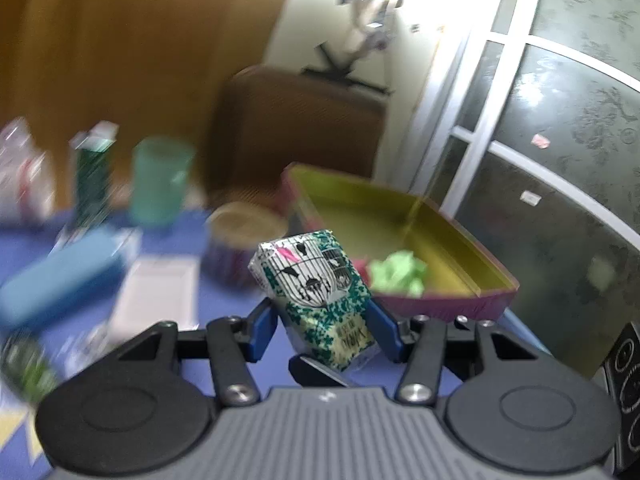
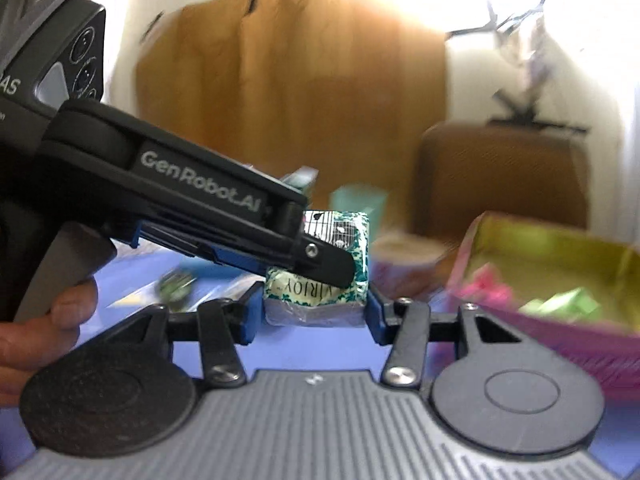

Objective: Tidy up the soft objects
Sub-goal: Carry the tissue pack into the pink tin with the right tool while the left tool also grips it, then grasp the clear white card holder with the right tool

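A soft tissue pack (image 1: 316, 280) with a green, white and black pattern is held above the blue table. My left gripper (image 1: 324, 320) is shut on its lower part. In the right wrist view the same pack (image 2: 340, 264) sits between my right gripper's blue fingers (image 2: 314, 312), which are shut on its bottom end. The left gripper's black finger (image 2: 328, 264) crosses over the pack from the left. A pink box with a yellow-green inside (image 1: 440, 232) stands just behind and right, holding crumpled green (image 1: 396, 272) and pink soft pieces (image 2: 486, 286).
On the blue tablecloth (image 1: 224, 304) at the left are a blue case (image 1: 60, 280), a teal cup (image 1: 160, 180), a dark green carton (image 1: 92, 176), a round tin (image 1: 240, 240) and papers. A brown chair (image 1: 296, 128) stands behind. Glass doors are at the right.
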A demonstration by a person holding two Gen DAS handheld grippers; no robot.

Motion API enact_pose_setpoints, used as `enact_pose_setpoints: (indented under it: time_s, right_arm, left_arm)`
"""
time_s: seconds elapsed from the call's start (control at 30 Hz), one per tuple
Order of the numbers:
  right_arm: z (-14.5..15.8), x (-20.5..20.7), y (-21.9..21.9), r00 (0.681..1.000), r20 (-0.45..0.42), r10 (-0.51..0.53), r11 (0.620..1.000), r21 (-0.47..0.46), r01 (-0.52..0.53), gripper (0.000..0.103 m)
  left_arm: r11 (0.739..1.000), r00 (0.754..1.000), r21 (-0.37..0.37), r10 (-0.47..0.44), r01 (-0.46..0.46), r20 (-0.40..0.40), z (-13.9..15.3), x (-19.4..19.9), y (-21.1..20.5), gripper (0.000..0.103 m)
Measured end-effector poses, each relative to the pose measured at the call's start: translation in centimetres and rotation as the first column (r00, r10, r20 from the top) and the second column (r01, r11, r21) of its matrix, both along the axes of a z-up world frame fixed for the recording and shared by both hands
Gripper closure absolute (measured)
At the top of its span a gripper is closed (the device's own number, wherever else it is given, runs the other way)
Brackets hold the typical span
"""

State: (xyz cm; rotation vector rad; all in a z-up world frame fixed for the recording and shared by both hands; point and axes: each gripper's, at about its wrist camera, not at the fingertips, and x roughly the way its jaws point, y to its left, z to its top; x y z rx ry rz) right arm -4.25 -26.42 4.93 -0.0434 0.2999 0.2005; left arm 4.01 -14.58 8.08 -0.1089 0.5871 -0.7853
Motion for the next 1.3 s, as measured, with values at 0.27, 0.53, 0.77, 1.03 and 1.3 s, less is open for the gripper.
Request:
enact_pose_setpoints:
  time_s: [0.27, 0.53, 0.77, 1.03, 1.3]
  right_arm:
    - [0.5, 4.7, -7.1, 0.958, 0.038, -0.285, 0.957, -0.046, 0.286, 0.046]
    - [-0.9, 5.8, -10.6, 0.909, -0.005, -0.416, 0.909, -0.007, 0.416, 0.031]
    - [-0.7, 2.7, -8.6, 0.919, 0.045, -0.391, 0.920, 0.041, 0.390, 0.031]
    - [-0.2, 3.5, -3.6, 0.981, 0.031, -0.189, 0.982, -0.014, 0.190, 0.037]
    - [-1.4, 10.6, 1.9, 0.972, -0.233, -0.020, 0.994, 0.102, 0.045, 0.036]
  left_arm:
    - [1.000, 1.000, 0.021, 0.003, -0.003, 0.026, 1.2, 3.5, -8.3, 0.027]
    - [0.999, 1.000, 0.039, 0.024, -0.024, -0.003, -0.4, 3.5, -8.0, 0.024]
    - [0.998, 0.997, 0.023, 0.050, -0.052, 0.063, -1.0, 1.3, -2.2, 0.015]
    - [0.963, 0.961, 0.044, 0.263, -0.268, 0.082, -3.8, 0.2, 10.2, 0.015]
    - [0.903, 0.904, 0.029, 0.427, -0.428, 0.032, -6.3, 1.9, 15.8, 0.015]
